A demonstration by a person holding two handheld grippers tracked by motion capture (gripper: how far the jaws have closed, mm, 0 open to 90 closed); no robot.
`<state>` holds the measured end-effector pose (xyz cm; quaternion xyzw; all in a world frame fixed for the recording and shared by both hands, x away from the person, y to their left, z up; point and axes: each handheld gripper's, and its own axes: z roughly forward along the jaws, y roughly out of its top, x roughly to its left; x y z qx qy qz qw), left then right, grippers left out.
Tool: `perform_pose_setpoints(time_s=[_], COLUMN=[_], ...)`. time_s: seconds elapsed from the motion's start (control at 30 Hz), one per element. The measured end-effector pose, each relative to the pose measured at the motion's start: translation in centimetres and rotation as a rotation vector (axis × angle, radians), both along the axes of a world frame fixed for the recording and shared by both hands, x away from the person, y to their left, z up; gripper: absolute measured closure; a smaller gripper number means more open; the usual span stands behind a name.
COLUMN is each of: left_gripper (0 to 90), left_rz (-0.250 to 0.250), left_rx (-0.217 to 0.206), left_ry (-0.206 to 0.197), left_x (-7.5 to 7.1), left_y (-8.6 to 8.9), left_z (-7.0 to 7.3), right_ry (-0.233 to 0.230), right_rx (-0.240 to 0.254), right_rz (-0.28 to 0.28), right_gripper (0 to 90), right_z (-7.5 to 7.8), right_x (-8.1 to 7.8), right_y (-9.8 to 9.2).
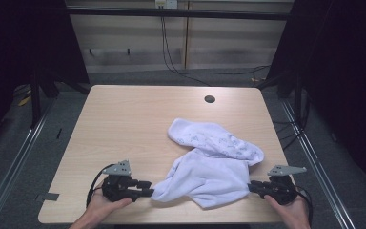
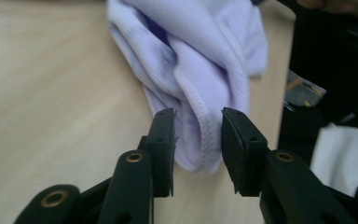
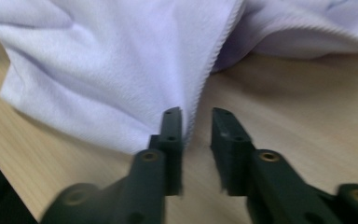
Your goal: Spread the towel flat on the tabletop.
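Left tool (image 1: pixel 145 188): jaws spread, hemmed corner of the crumpled white knit cloth (image 1: pixel 209 167) sits between them, pads not pressing it per left gripper view (image 2: pixel 196 135). Right tool (image 1: pixel 253 187): jaws spread, stitched cloth edge just off the tip of one jaw, gap between the jaws bare per right gripper view (image 3: pixel 196 128). Both tools low on the near edge of the light wood-grain counter (image 1: pixel 138 119), pointing inward at each other. Cloth lies bunched between the two tools and runs away from them toward counter centre. Beyond it, small round dark hole (image 1: pixel 209 99) in the counter's far part.
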<state>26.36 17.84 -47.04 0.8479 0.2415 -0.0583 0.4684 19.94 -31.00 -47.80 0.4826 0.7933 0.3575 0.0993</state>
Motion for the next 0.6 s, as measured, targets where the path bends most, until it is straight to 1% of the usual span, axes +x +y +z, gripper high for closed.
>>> perform_pose_setpoints(time_s=[0.03, 0.07, 0.1, 0.13, 0.17, 0.2, 0.23, 0.27, 0.3, 0.37, 0.4, 0.43, 0.47, 0.5, 0.53, 0.57, 0.6], left_gripper=[64.9, 64.6, 64.6, 64.3, 64.0, 63.2, 62.4, 61.3, 59.9, 56.4, 54.6, 54.2, 53.3, 54.3, 56.8, 64.7, 71.9], left_rz=[0.023, 0.028, 0.024, 0.014, 0.005, 0.003, 0.006, 0.004, 0.005, 0.007, 0.004, -0.008, -0.014, -0.026, -0.038, -0.054, -0.061], left_rx=[-0.007, -0.019, -0.017, -0.009, -0.005, 0.01, 0.021, 0.017, 0.016, 0.03, 0.032, 0.045, 0.047, 0.048, 0.058, 0.066, 0.065], left_ry=[-0.009, -0.007, -0.006, -0.018, -0.025, -0.038, -0.051, -0.053, -0.047, -0.038, -0.026, -0.024, -0.025, -0.024, -0.029, -0.039, -0.05], left_x=[0.6, 1.0, 1.2, 1.5, 1.6, 1.8, 2.1, 2.3, 2.5, 2.9, 3.0, 3.1, 3.1, 3.1, 3.1, 3.0, 2.9], left_y=[-0.4, -1.0, -1.5, -2.3, -3.2, -4.0, -4.8, -5.2, -5.8, -6.8, -7.3, -7.8, -8.3, -8.6, -9.0, -9.3, -9.5], left_z=[0.2, 0.3, 0.4, 0.4, 0.4, 0.4, 0.5, 0.6, 0.6, 0.3, 0.0, -0.3, -0.6, -0.7, -0.8, -0.8, -0.7], right_ry=[-0.024, -0.054, -0.072, -0.089, -0.115, -0.139, -0.154, -0.17, -0.178, -0.2, -0.195, -0.179, -0.155, -0.133, -0.111, -0.096, -0.09], right_rx=[0.005, 0.004, 0.011, 0.014, 0.014, 0.02, 0.035, 0.037, 0.039, 0.053, 0.055, 0.052, 0.047, 0.039, 0.029, 0.017, 0.002], right_rz=[-0.011, -0.032, -0.037, -0.04, -0.052, -0.043, -0.026, -0.025, -0.027, -0.011, -0.018, -0.021, -0.02, -0.019, -0.016, -0.004, 0.002], right_gripper=[68.1, 63.7, 62.1, 61.9, 61.5, 61.1, 61.0, 60.4, 59.9, 58.9, 58.2, 57.7, 57.4, 58.4, 63.4, 71.8, 77.6], right_z=[0.3, 0.7, 0.9, 1.1, 1.5, 1.9, 2.3, 2.8, 3.1, 3.5, 3.4, 3.0, 2.4, 1.6, 0.9, 0.4, 0.1], right_x=[0.0, 0.2, 0.5, 0.7, 0.9, 1.2, 1.5, 2.1, 2.4, 3.7, 4.5, 5.2, 5.9, 6.3, 6.5, 6.5, 6.3], right_y=[-0.2, -0.4, -0.4, -0.4, -0.3, -0.1, 0.1, 0.5, 0.8, 1.1, 1.2, 1.2, 1.2, 1.3, 1.5, 1.8, 2.0])
